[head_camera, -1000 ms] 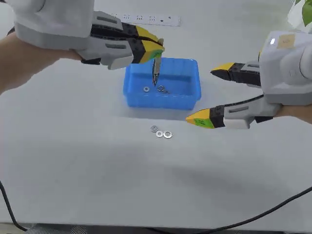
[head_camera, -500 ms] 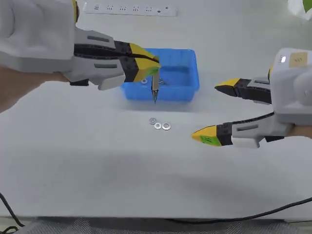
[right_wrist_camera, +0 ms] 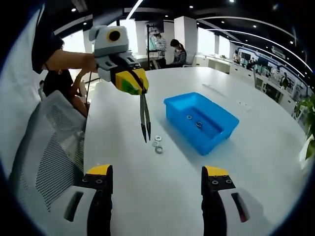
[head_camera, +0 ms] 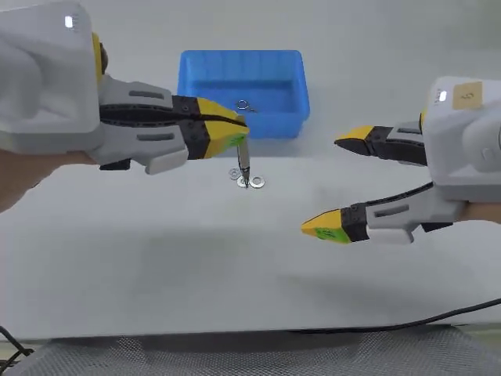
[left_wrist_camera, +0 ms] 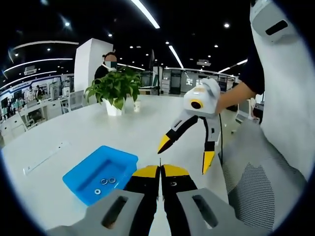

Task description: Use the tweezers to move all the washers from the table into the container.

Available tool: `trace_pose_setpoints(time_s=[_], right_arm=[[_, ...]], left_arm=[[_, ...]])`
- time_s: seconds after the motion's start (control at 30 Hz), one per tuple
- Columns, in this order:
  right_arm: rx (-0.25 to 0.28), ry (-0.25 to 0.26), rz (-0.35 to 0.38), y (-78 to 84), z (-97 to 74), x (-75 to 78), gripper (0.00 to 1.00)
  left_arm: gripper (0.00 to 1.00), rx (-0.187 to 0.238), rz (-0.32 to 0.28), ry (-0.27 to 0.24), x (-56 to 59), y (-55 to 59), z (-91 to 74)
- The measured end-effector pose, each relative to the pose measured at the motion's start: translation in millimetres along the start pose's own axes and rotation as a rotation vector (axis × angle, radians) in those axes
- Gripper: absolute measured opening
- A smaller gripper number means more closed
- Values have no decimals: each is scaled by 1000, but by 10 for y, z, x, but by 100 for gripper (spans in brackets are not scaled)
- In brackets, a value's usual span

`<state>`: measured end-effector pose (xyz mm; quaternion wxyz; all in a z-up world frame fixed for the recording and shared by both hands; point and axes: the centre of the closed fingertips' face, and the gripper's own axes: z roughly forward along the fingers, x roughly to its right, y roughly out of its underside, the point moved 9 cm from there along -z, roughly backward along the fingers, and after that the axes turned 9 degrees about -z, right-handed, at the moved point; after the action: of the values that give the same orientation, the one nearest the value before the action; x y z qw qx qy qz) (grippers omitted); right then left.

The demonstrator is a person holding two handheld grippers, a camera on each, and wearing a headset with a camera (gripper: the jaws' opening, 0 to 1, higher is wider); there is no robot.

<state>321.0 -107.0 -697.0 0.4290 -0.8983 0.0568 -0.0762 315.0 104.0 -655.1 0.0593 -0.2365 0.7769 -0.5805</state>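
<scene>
- A dark cable (head_camera: 438,325) runs along the near edge of the desk (head_camera: 156,258) on the right. A mesh chair (right_wrist_camera: 54,142) stands just off that edge.
- The right gripper (head_camera: 322,185) hovers over bare desk, in from the near edge and to the right of the work. Its jaws are spread wide and hold nothing. In its own view the two yellow-tipped jaws stand well apart, with only the desk top between them.
- The left gripper (head_camera: 239,131) reaches in from the left, a little farther from the near edge. Its jaws are clenched on the top end of the tweezers (head_camera: 243,166), which hang nearly straight down, points first.
- Three washers (head_camera: 257,182) lie close together on the desk, about midway across it. The tweezer points come down right at this cluster. I cannot tell whether the points touch a washer or pinch one.
- The blue container (head_camera: 274,117) sits just beyond the cluster, apart from it, with its long side facing the near edge. A few other washers (head_camera: 244,106) lie on its floor.
- In the left gripper view a potted plant (left_wrist_camera: 114,88) stands toward the far end of the desk.
</scene>
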Motion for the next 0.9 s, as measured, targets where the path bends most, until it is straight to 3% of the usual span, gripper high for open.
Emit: trace_pose_setpoints(time_s=[0.2, 0.37, 0.57, 0.7, 0.9], right_arm=[[-7, -10, 10, 52, 36, -21, 74], [4, -24, 32, 66, 62, -31, 73], [6, -22, 40, 84, 66, -18, 73], [-20, -30, 43, 156, 64, -26, 72], [-30, -23, 41, 180, 72, -43, 72]], left_arm=[[5, -12, 16, -3, -13, 50, 0], [5, 14, 40, 4, -26, 18, 24], [5, -5, 46, -2, -77, 85, 68], [5, 0, 48, -1, -84, 89, 97], [5, -17, 58, -1, -46, 89, 119]])
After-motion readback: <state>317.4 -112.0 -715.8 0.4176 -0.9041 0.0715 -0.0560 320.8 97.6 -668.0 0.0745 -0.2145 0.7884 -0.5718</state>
